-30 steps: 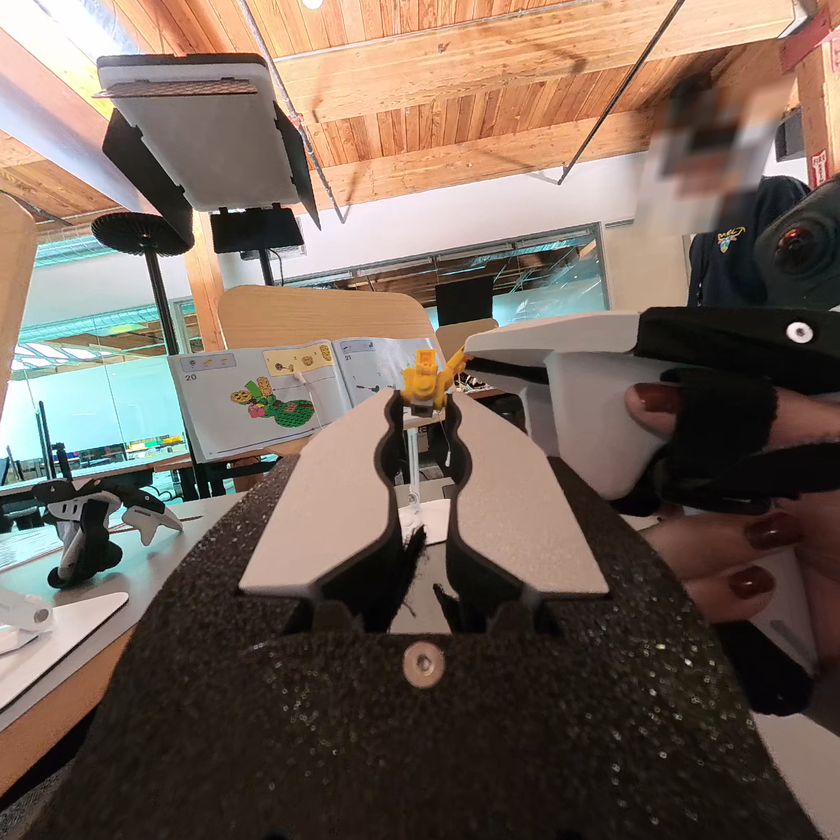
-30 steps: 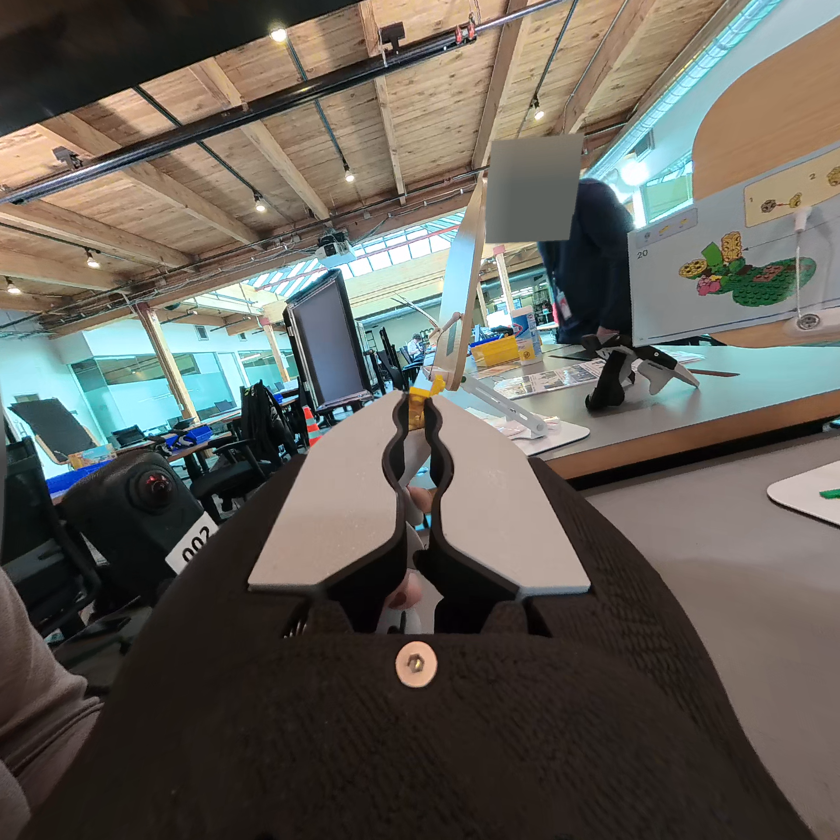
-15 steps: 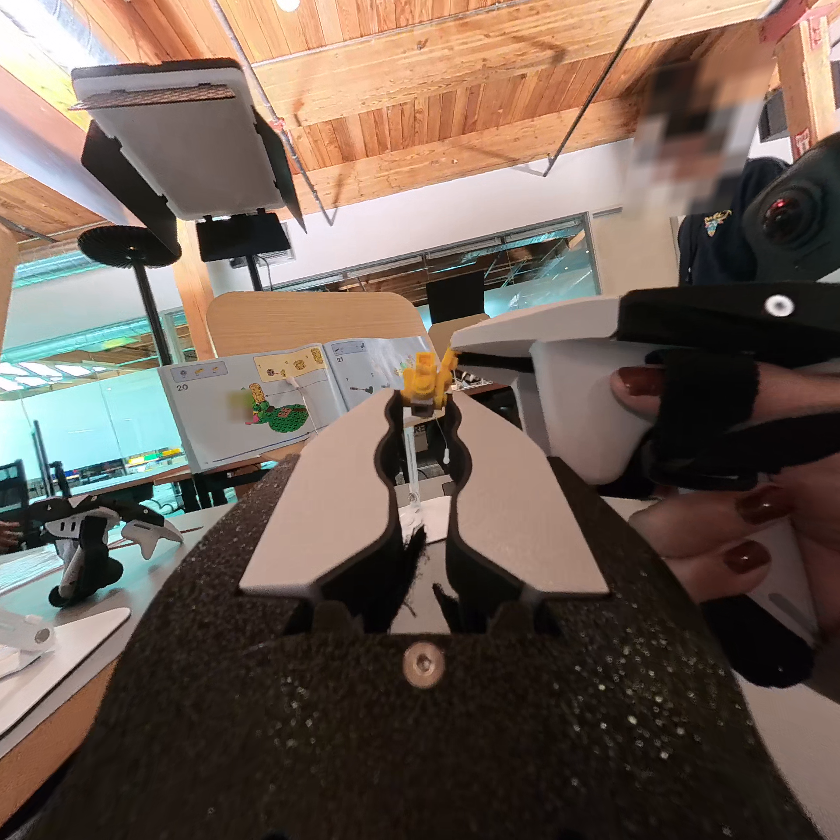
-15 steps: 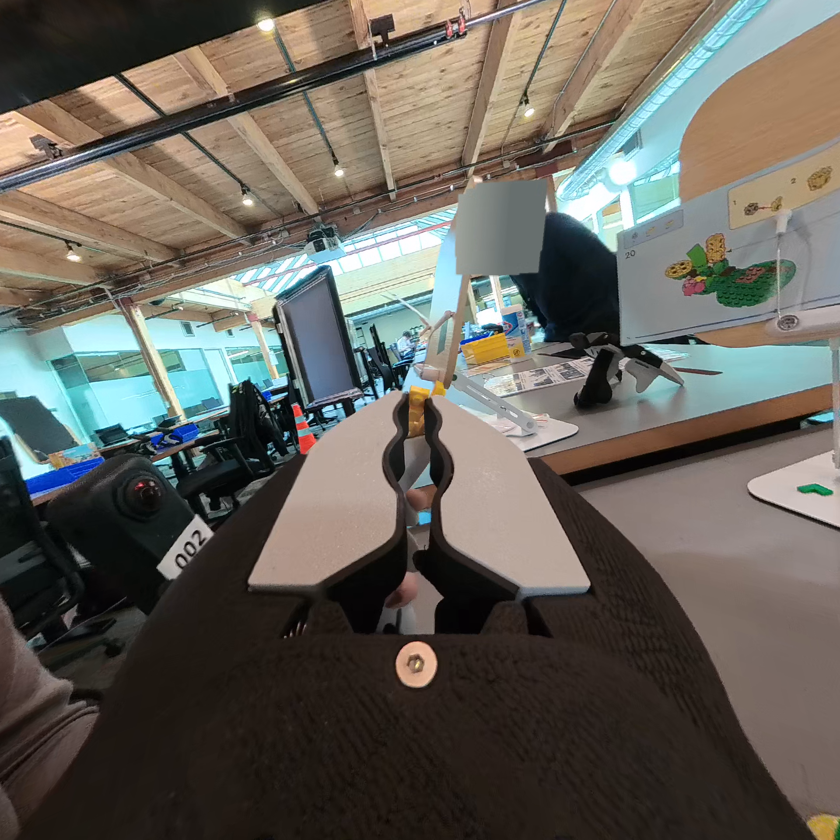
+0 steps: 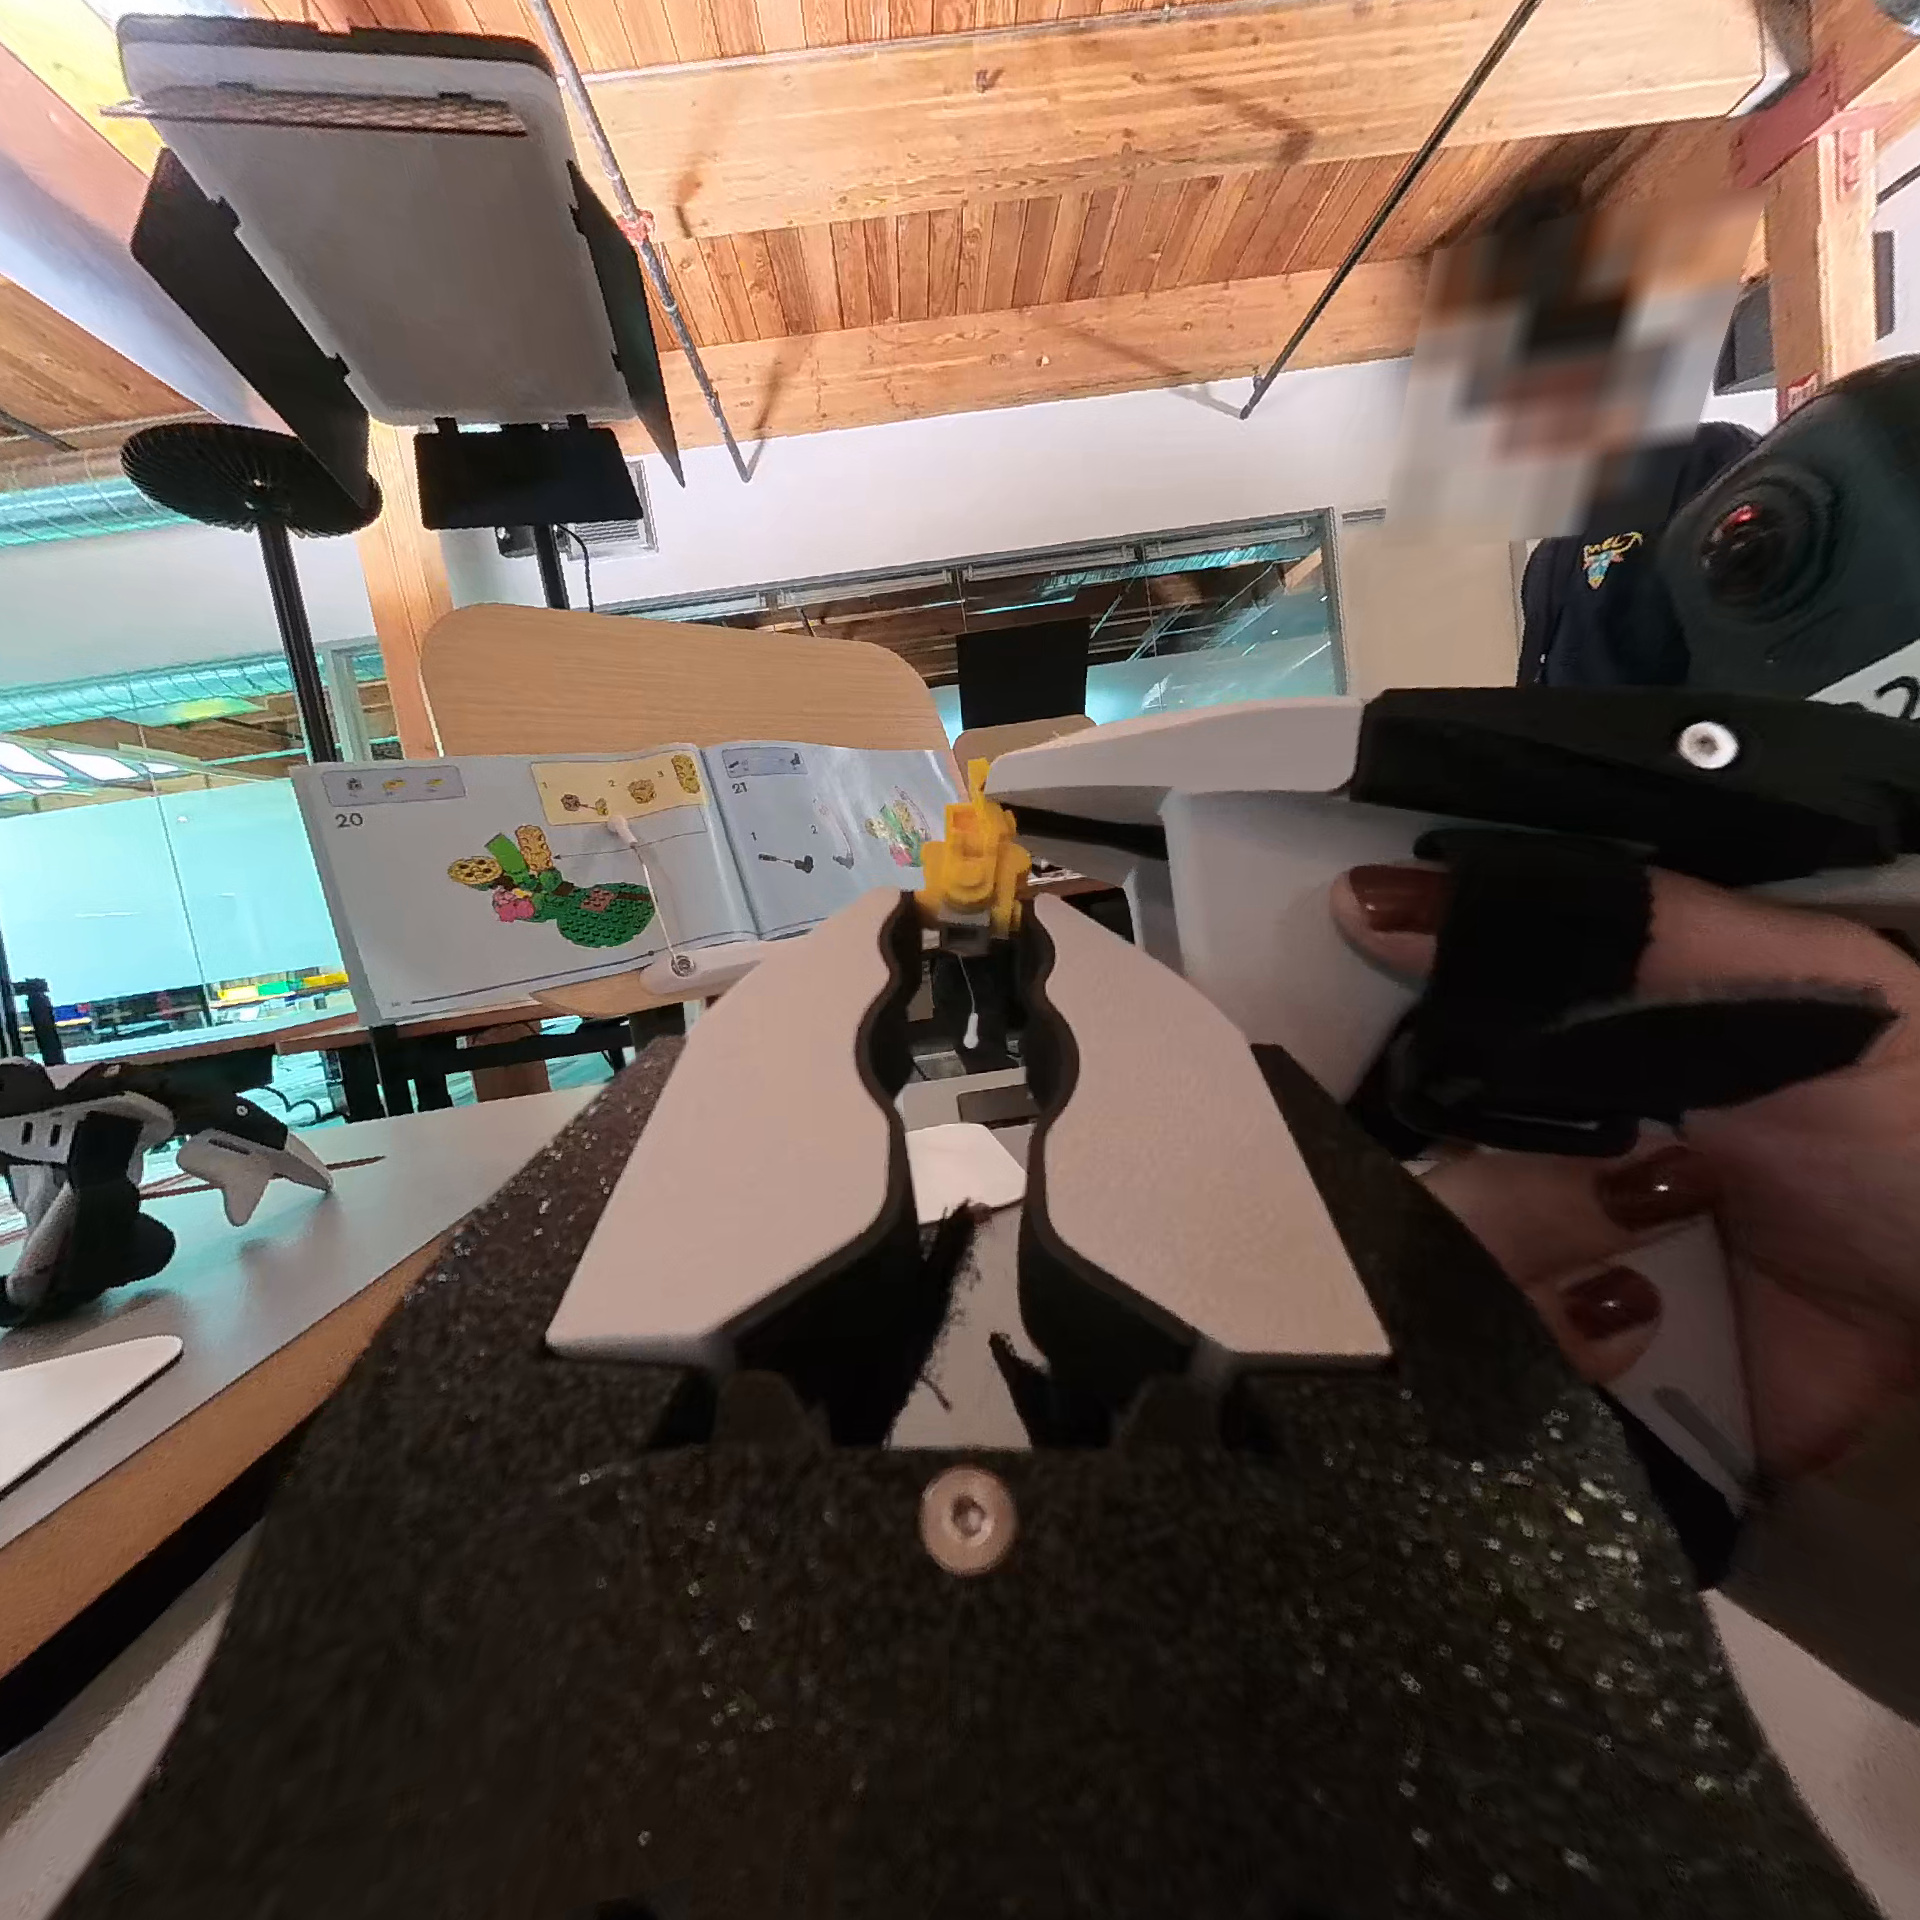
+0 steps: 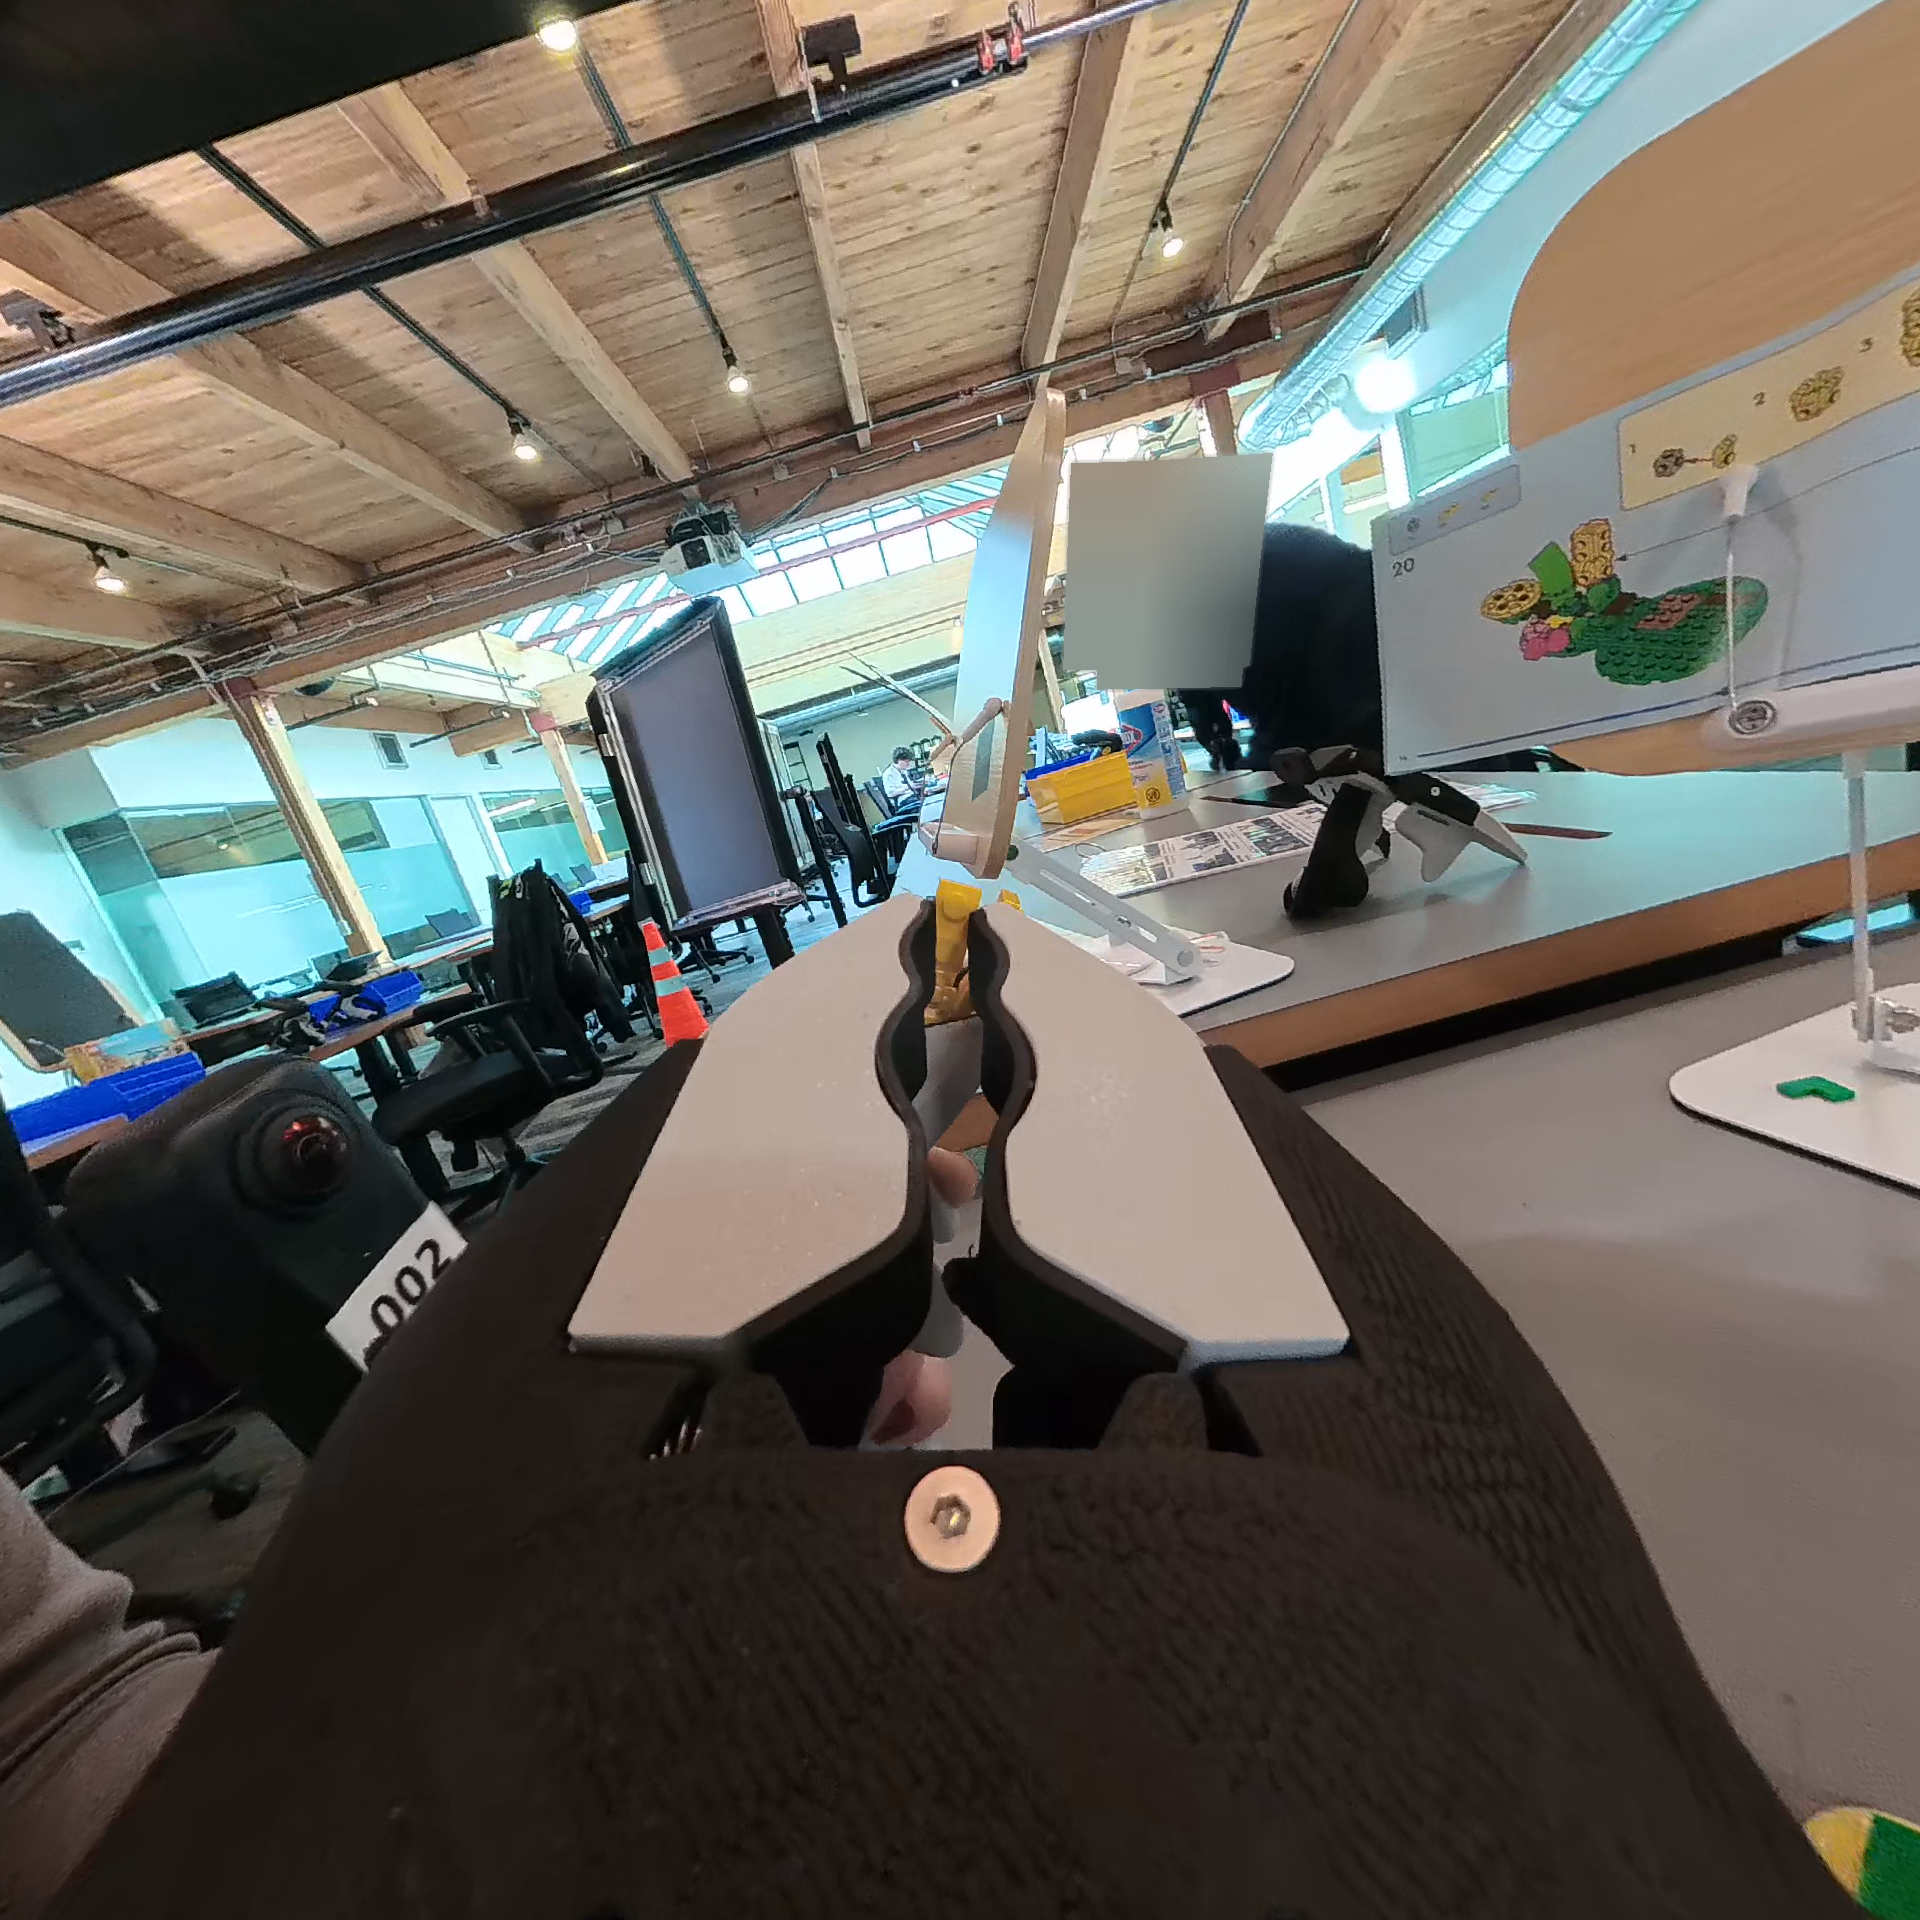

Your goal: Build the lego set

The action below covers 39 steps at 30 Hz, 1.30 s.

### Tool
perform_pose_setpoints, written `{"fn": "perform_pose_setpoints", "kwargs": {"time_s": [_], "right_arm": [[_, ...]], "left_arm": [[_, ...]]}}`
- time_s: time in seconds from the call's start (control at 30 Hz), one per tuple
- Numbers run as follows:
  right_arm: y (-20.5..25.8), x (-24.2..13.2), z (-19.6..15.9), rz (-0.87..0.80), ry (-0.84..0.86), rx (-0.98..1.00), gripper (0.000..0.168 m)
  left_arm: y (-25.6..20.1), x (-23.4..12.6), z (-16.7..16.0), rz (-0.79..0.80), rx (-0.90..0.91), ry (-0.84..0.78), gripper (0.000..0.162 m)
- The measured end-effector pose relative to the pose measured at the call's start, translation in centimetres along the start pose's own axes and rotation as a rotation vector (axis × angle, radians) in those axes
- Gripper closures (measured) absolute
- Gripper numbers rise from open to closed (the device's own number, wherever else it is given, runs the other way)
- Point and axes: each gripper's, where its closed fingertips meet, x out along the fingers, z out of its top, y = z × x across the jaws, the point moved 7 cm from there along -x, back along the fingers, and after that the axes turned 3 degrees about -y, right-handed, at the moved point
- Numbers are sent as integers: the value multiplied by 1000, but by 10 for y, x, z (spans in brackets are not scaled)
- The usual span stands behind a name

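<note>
1. You have the left gripper [image 5: 966,914] clenched on a small yellow piece [image 5: 966,868] with a grey bit under it, held up in the air in front of the booklet [image 5: 582,862]

2. Your right gripper [image 5: 1003,816] comes in from the right, its tips touching that yellow piece from the side; in its own view the right gripper [image 6: 954,914] is nearly closed on a yellow part [image 6: 951,940], so it is gripping the same small assembly or a part being pressed onto it; which one I cannot tell

3. Judged from the booklet, open on a stand at a green base with yellow and pink blocks, you are mid-build: this yellow sub-piece is being joined in the air and is not yet on any base

4. The main model is out of sight, so how much of the set is done cannot be read; one loose green brick [image 6: 1813,1088] lies on the white stand foot [image 6: 1745,1117], far right, unused

5. Against the earlier frames, both grippers stay clamped on the yellow piece; the right one has tipped flatter and its tip has risen a little, and the whole pair has swung slightly, shifting the booklet across both views
</note>
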Motion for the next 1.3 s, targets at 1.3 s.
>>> {"fn": "perform_pose_setpoints", "kwargs": {"time_s": [1.3], "right_arm": [[3, 1, -7, -15, -7, -36, 168]], "left_arm": [[13, -2, 4, 23, -2, -5, 145]]}}
